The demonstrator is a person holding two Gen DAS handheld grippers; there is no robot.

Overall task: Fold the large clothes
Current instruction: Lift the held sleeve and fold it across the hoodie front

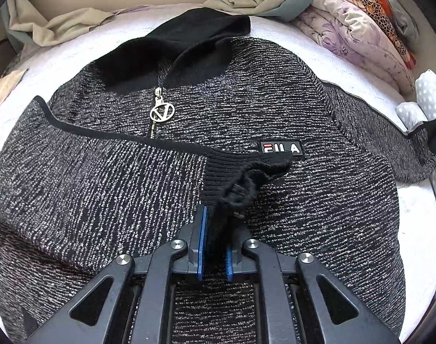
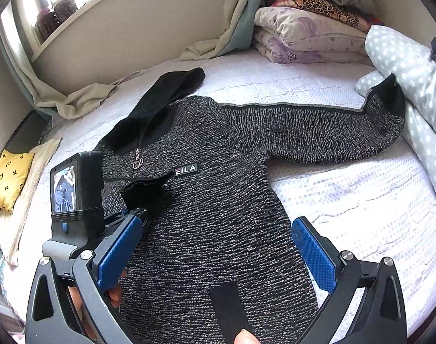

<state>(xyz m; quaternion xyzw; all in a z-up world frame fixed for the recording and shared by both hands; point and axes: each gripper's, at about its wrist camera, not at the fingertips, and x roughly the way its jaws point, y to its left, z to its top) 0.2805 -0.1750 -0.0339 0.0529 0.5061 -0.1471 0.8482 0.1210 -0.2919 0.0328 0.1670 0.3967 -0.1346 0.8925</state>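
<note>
Sleeve folded across the sweater (image 1: 132, 189)

Cuff (image 1: 246, 172) is clamped by left gripper (image 1: 215, 229) at frame centre; release is judged next. Right gripper (image 2: 215, 246) is held apart.

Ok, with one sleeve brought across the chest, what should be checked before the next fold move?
1. Left gripper on the black ribbed cuff: ok, cuff sits between its blue pads.
2. Cuff over the grey-and-black knitted zip sweater chest, beside the logo patch: ok.
3. Right gripper free: ok, open, holding nothing.
4. Other sleeve flat: not ok, its cuff rides up the polka-dot pillow.
5. Black collar flat: ok.
6. Hem straight: cannot tell.
</note>
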